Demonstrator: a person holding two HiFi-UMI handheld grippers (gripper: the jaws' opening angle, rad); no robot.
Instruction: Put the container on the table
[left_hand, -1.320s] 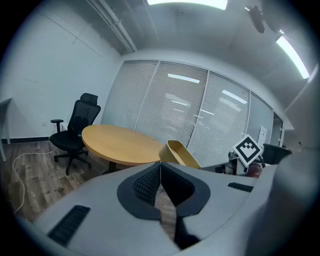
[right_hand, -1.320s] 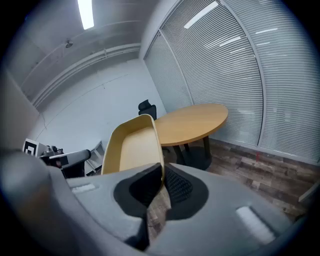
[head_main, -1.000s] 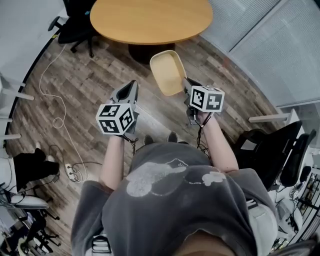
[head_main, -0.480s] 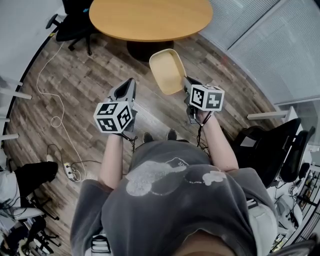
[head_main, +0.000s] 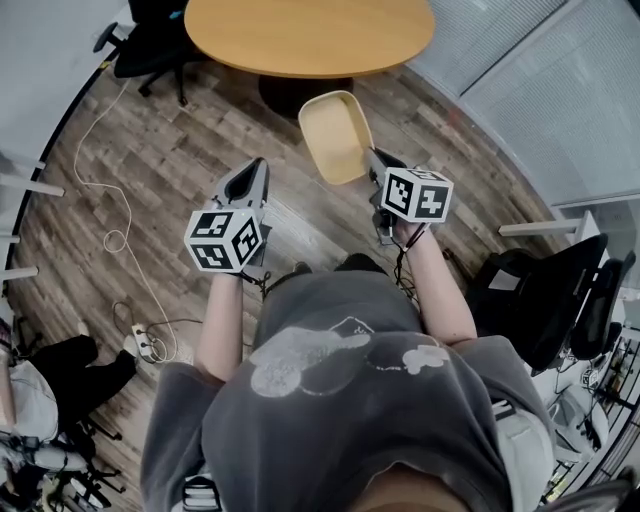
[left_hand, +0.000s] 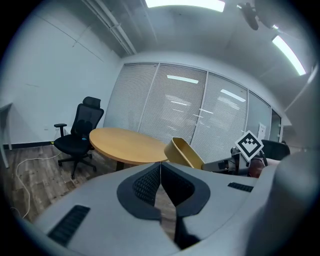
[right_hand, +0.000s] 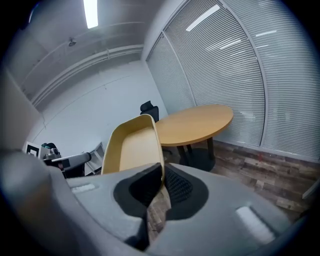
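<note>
A shallow tan container (head_main: 338, 137) hangs in the air over the wood floor, short of the round wooden table (head_main: 310, 35). My right gripper (head_main: 374, 165) is shut on the container's near right rim; in the right gripper view the container (right_hand: 131, 147) rises from the jaws with the table (right_hand: 196, 123) beyond it. My left gripper (head_main: 252, 178) is shut with nothing between its fingers, to the left of the container. In the left gripper view the container (left_hand: 183, 152) shows at the right, in front of the table (left_hand: 125, 145).
A black office chair (head_main: 150, 42) stands left of the table, also in the left gripper view as the chair (left_hand: 80, 135). A white cable (head_main: 110, 190) runs over the floor to a power strip (head_main: 148, 345). Another dark chair (head_main: 560, 300) is at the right. Blinds line the far wall.
Both grippers and the container have edged forward toward the table. The container stays held in my right gripper; the left gripper stays shut.
</note>
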